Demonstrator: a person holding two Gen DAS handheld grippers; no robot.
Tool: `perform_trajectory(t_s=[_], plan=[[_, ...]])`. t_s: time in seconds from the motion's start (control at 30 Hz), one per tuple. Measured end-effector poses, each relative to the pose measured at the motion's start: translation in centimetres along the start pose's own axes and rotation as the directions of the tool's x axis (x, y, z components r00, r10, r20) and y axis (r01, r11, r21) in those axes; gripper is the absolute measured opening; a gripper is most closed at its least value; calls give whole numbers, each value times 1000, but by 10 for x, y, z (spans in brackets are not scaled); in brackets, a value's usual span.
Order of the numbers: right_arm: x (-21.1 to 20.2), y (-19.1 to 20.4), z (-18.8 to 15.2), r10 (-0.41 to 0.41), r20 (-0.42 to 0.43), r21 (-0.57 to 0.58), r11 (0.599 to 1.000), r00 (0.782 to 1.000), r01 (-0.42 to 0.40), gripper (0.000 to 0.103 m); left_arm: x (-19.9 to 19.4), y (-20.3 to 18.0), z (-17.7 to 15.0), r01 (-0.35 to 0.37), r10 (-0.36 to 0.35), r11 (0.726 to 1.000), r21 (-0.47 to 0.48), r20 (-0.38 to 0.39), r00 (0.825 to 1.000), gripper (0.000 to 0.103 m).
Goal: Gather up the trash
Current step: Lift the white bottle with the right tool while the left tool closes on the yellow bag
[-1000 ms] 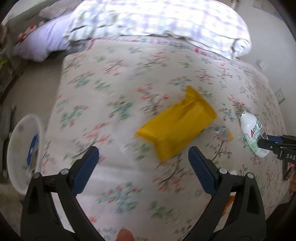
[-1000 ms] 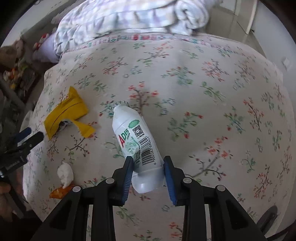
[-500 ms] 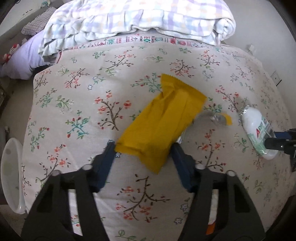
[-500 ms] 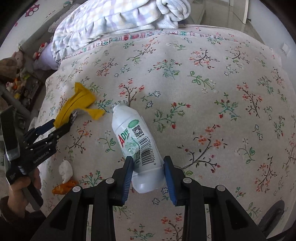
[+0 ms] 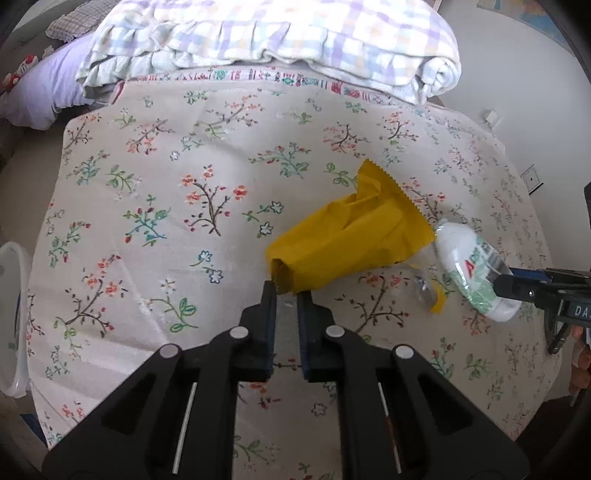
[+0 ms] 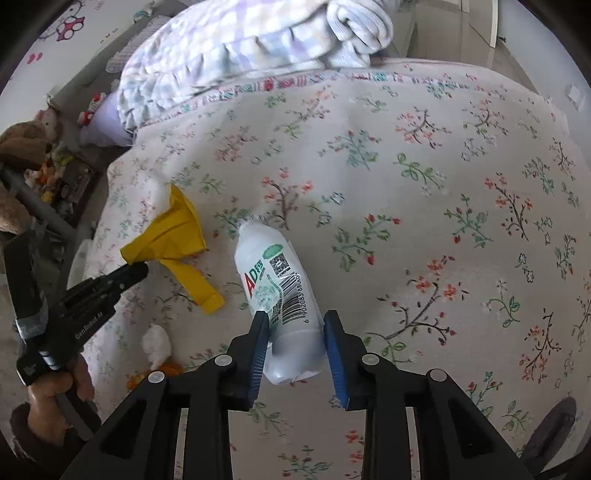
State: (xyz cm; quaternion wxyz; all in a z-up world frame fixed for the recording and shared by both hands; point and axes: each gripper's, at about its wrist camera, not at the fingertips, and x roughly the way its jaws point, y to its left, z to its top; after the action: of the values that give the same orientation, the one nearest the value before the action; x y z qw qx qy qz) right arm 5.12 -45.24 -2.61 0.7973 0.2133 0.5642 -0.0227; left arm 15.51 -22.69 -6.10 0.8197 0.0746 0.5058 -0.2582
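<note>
The left hand-held gripper (image 5: 286, 291) is clenched on the near corner of a yellow wrapper (image 5: 347, 240), its dark blue pads drawn close together with the crumpled end of the packet pinched between the tips. The wrapper fans out away from the gripper over the flowered bedspread (image 5: 207, 155), its serrated far edge toward the folded checked blanket (image 5: 280, 33) at the head of the bed. From the right wrist view the same wrapper (image 6: 166, 236) shows near the left edge of the bed, with the left hand-held gripper (image 6: 135, 271) gripping its lower end and the person's left hand (image 6: 55, 384) around the handle. The right hand-held gripper (image 6: 295, 332) is grasping a white plastic bottle (image 6: 280, 295), its blue pads pressed on either side of the bottle's base; the bottle points away from the gripper, barcode and red lettering on its label facing up. In the left wrist view the bottle (image 5: 471, 269) is just beside the wrapper's right corner, with the right hand-held gripper (image 5: 517, 291) coming in from the right edge. A torn yellow strip (image 6: 192, 284) lies on the bedspread between wrapper and bottle. Nearer the person, a crumpled white tissue (image 6: 157, 343) sits touching a small orange scrap (image 6: 168, 369). A white bin (image 5: 11, 317) stands on the floor beside the bed's left side.
</note>
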Motion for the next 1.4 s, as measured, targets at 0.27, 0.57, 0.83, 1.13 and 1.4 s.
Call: perform_trajectory(t_s=[0.27,0.57,0.83,1.13,1.4], plan=[[-10,15,4,53,28,-5,999,998,-53,29,-24,13,-1,14,-13,1000,-22,40,999,11],[-13,42,10,111,46,-18,994,993,-110,29,-47,47,-9,-24,28,997,-76,58,998,11],[-11,76,17,155,54,-51,987,986,-152,28,-69,86,-20,-58,69,988,-145,72,995,11],[-9,115,22,223,58,-92,972,973,-217,10,-91,130,-32,-83,106,968,-236,88,990,11],[11,138,17,198,-3,-141,970,980,-197,39,-99,149,-44,-96,119,959,-267,73,990,11]])
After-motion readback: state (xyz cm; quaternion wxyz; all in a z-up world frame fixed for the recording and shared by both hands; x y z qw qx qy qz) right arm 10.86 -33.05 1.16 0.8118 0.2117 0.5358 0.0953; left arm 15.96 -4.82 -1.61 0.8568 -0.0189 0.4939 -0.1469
